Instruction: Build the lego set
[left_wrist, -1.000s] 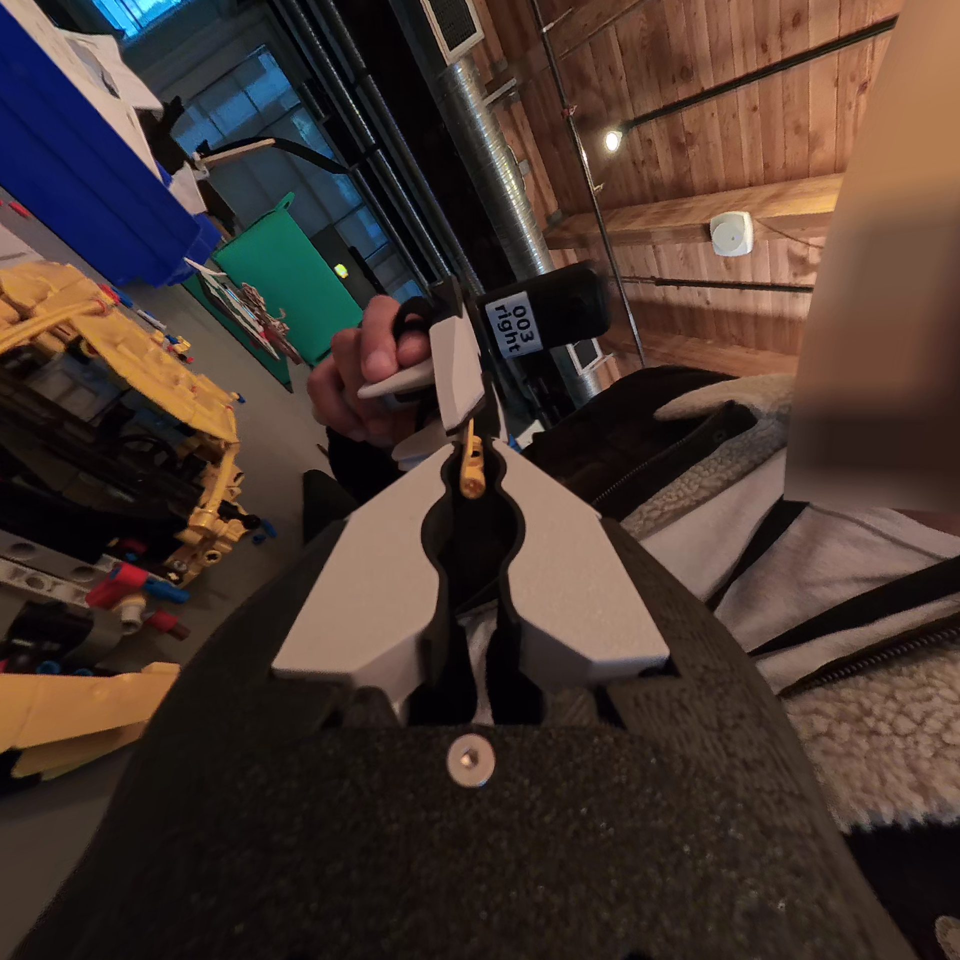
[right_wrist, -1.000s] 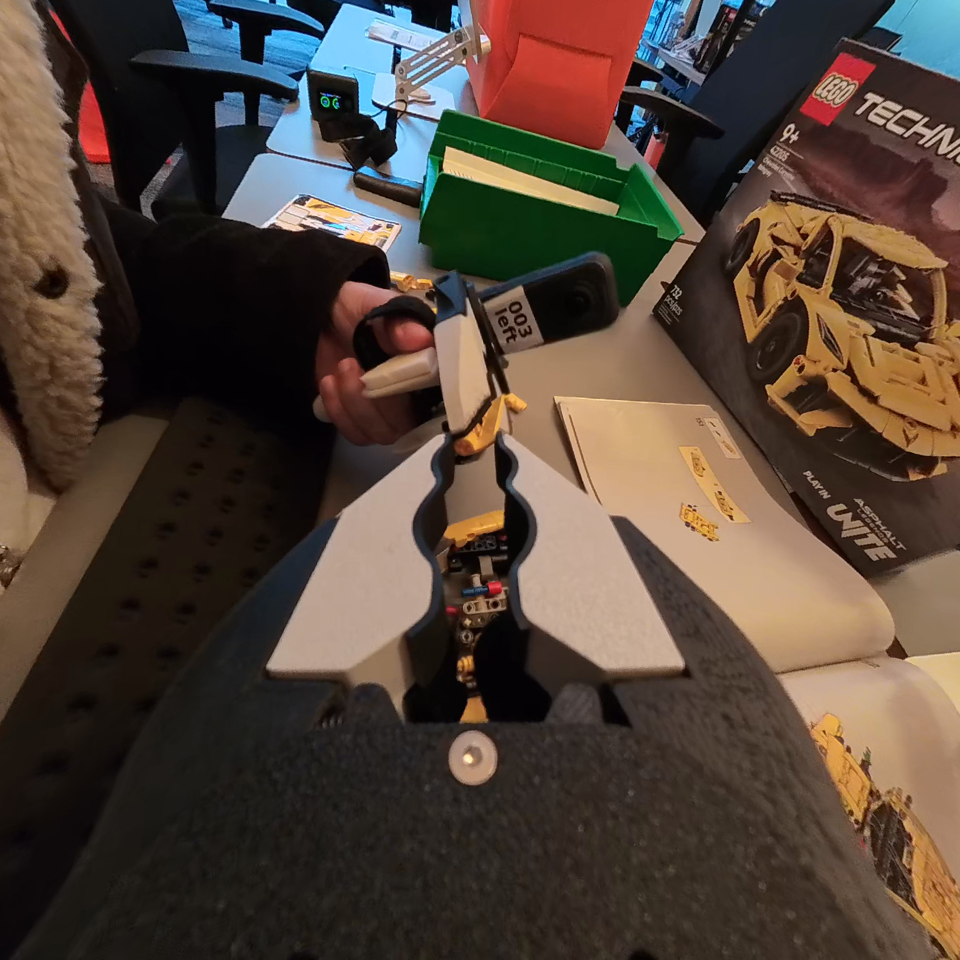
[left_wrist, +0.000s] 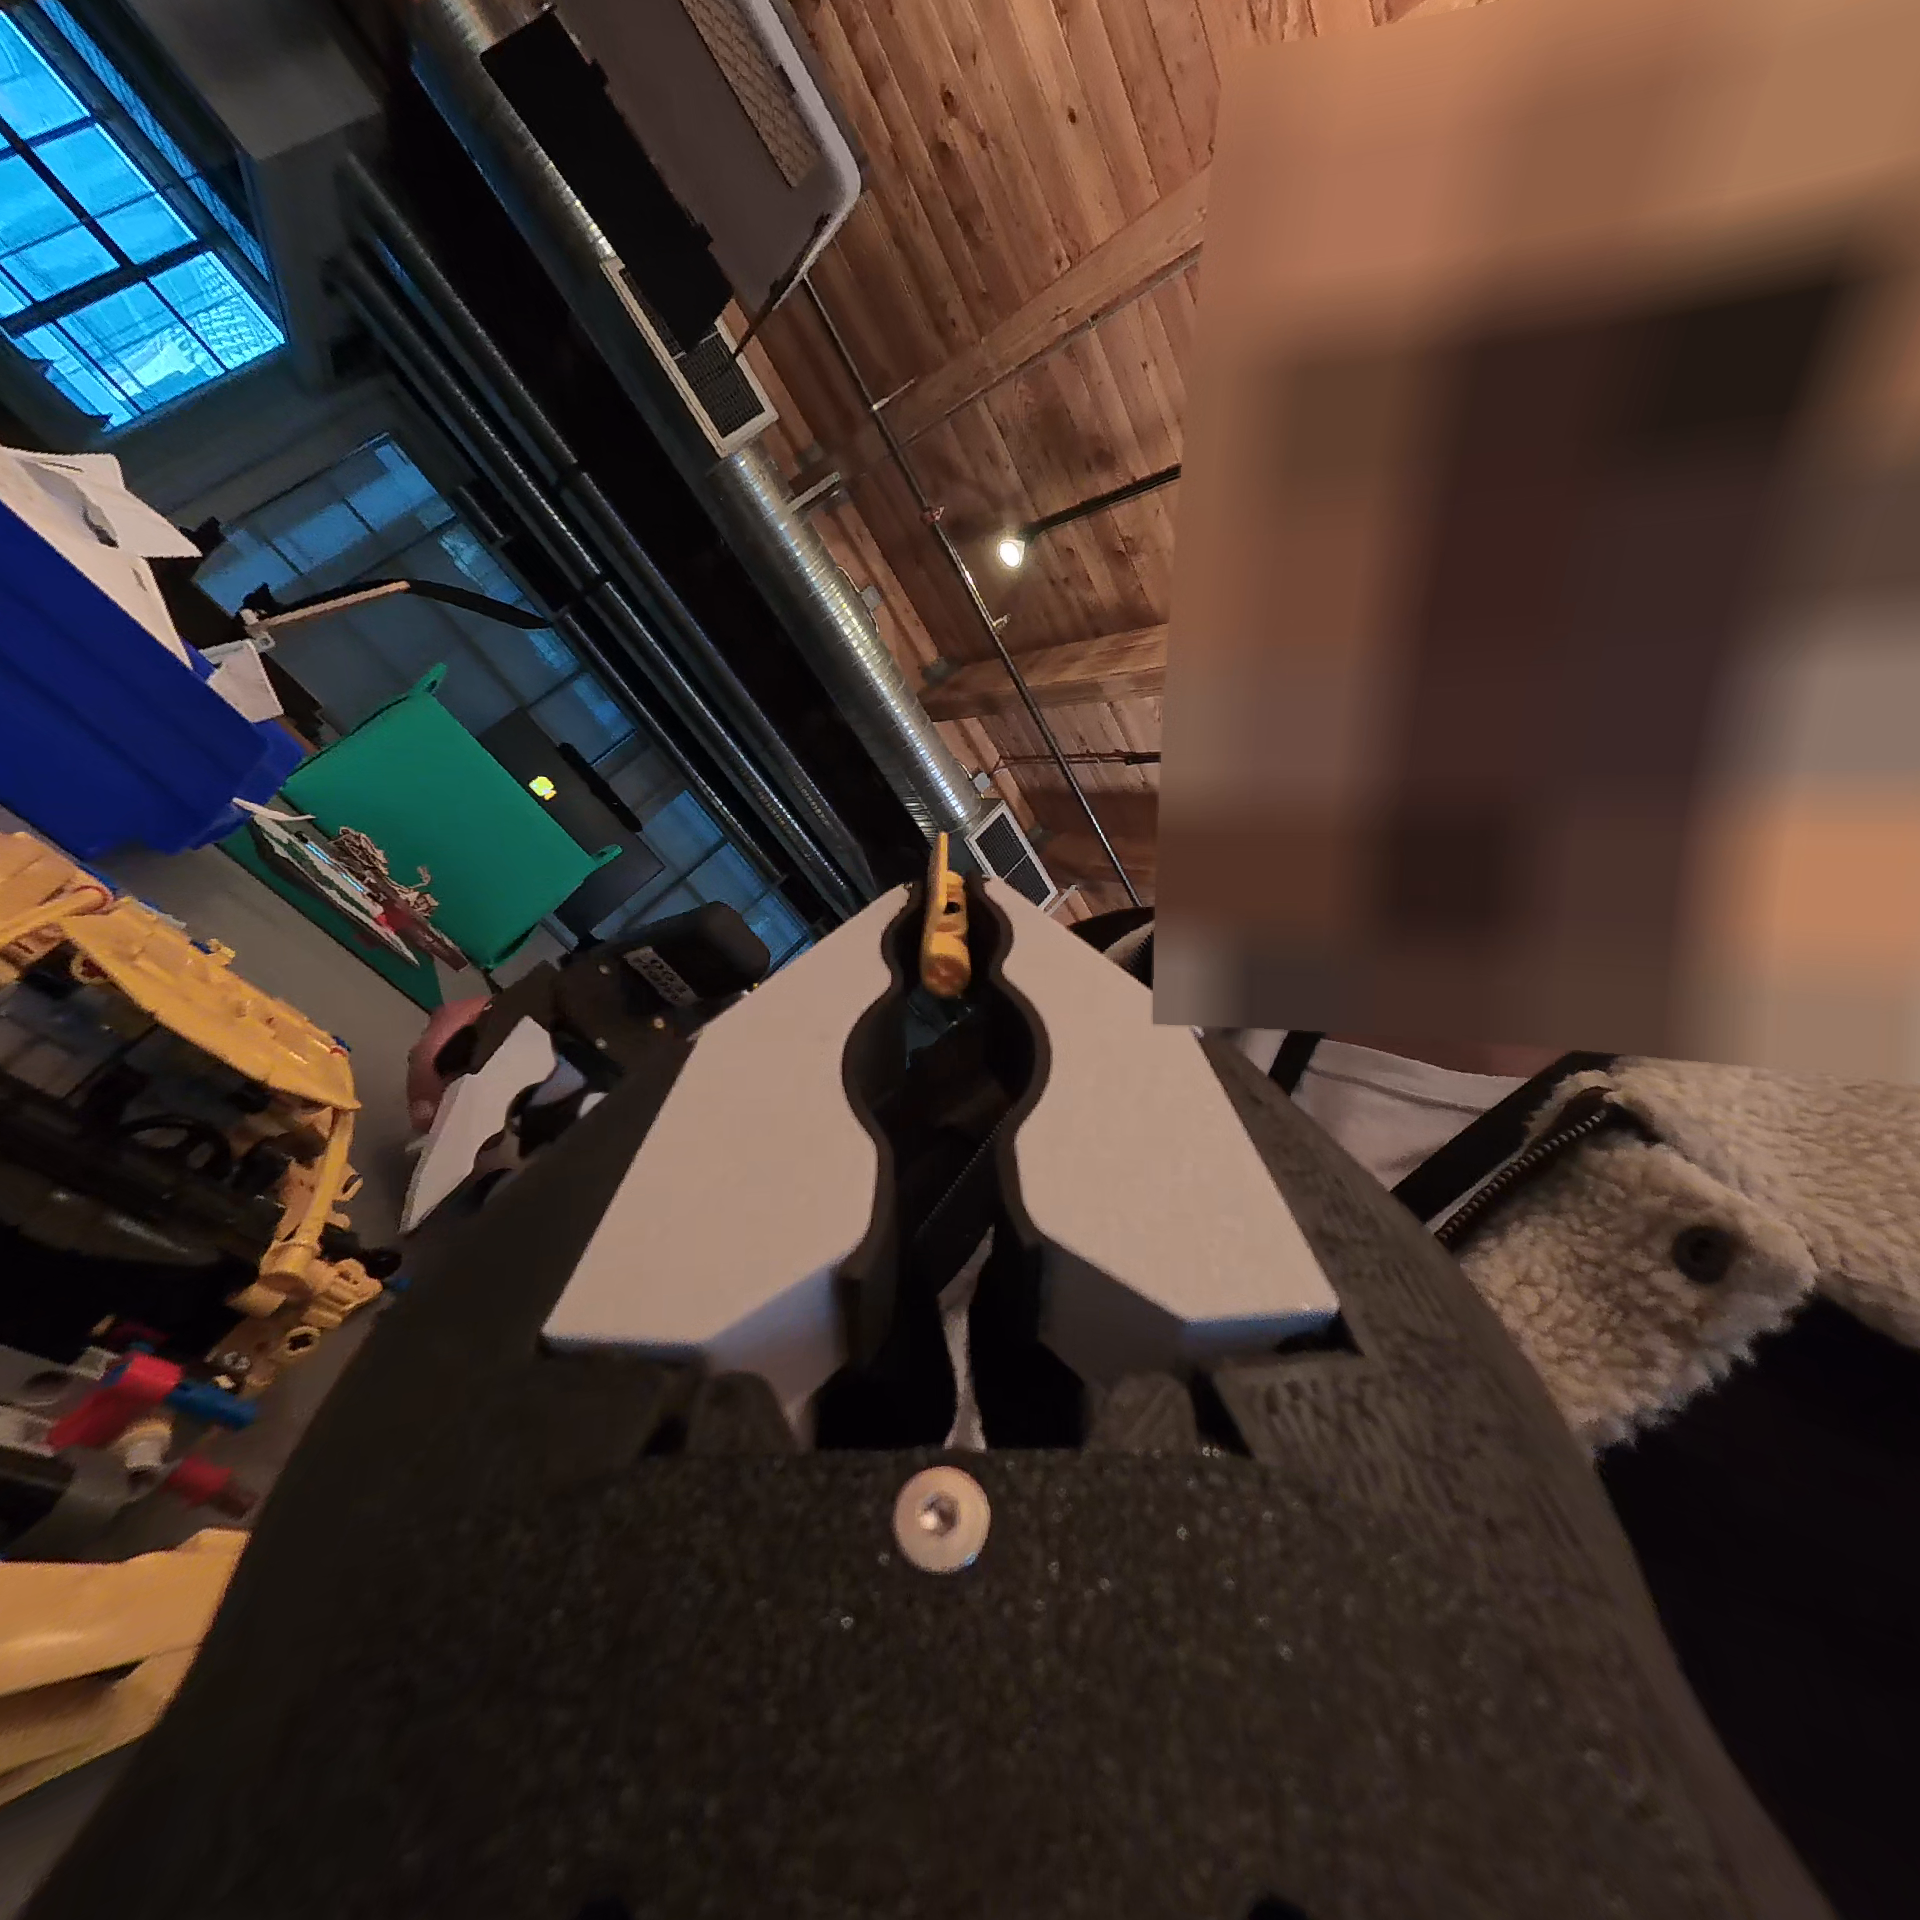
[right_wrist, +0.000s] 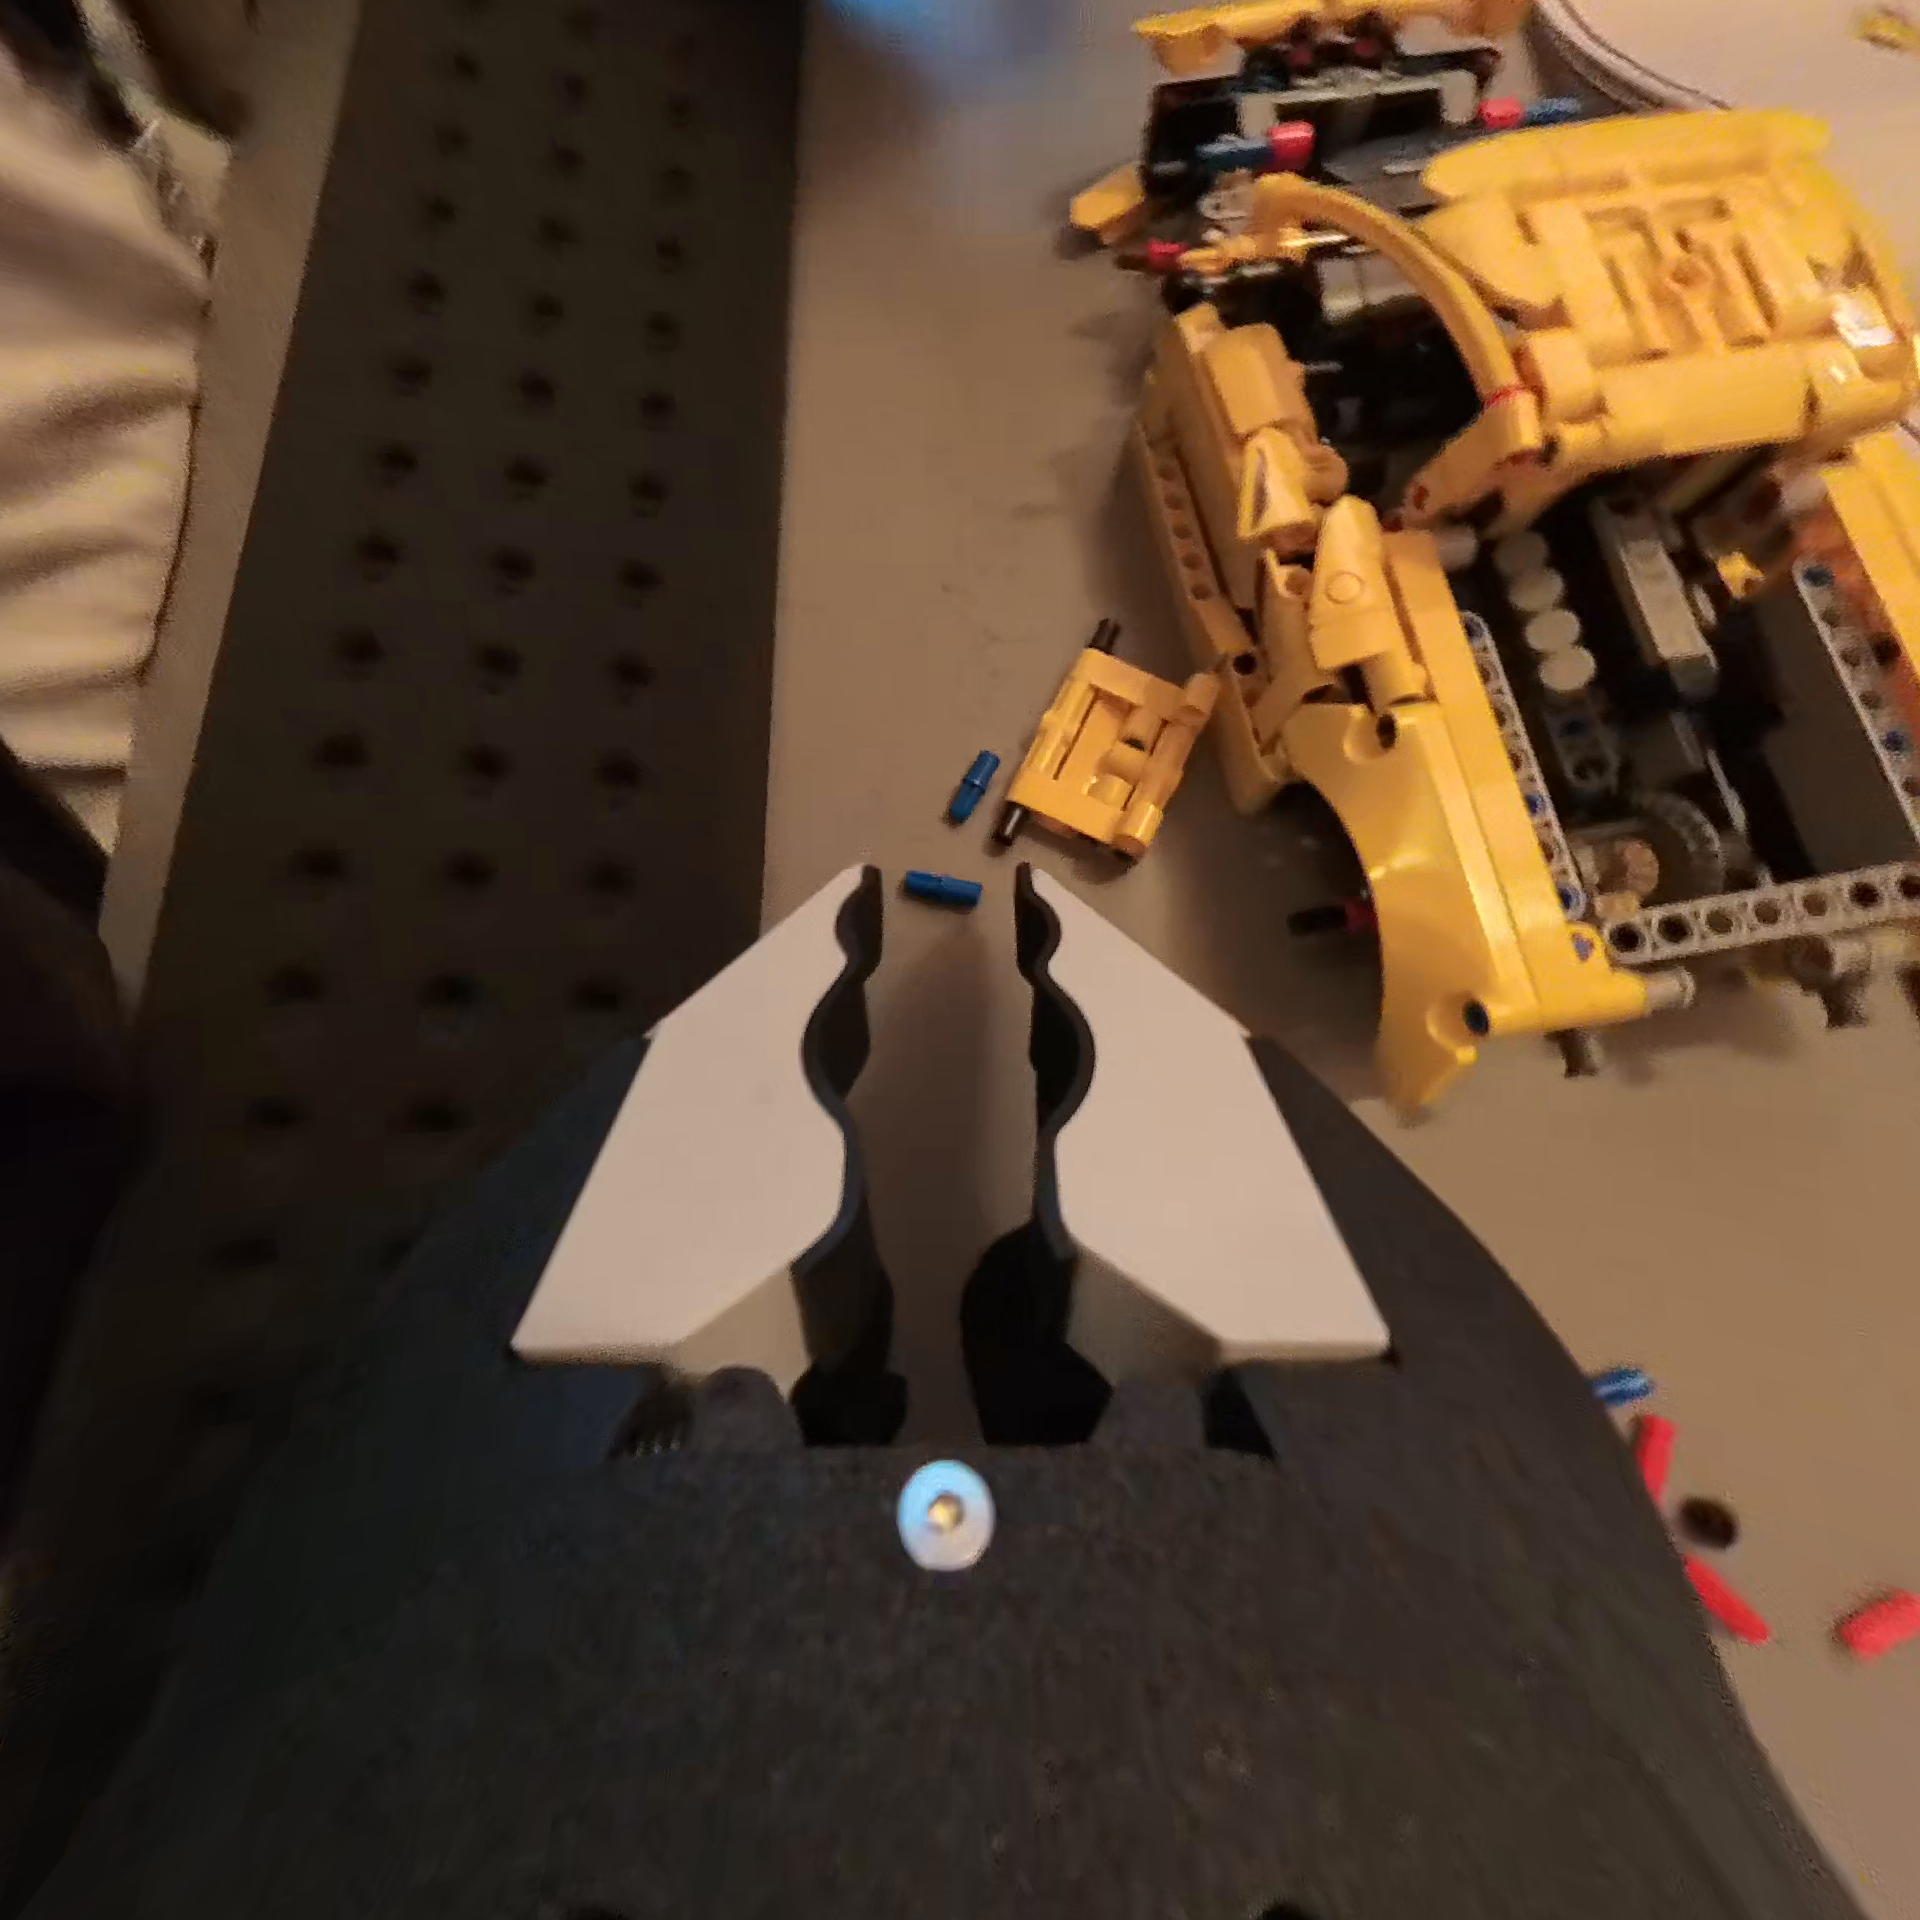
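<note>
Dim, warm indoor light; a ceiling spotlight (left_wrist: 1010, 552) glares small and bright; windows (left_wrist: 125, 260) glow blue; wide-angle bending at edges; right wrist view motion-blurred, the yellow model (right_wrist: 1538, 582) smeared.

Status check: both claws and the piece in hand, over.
Left claw shut on small yellow piece, held up. Right claw open over blue pin on table. Nothing blocking it.

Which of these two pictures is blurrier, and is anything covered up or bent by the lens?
Right wrist view: motion-smeared, worst on the yellow car model; the blue pin stays legible. Left wrist view: sharper, wide-angle bending, mosaic patch upper right, yellow piece crisp.
</note>
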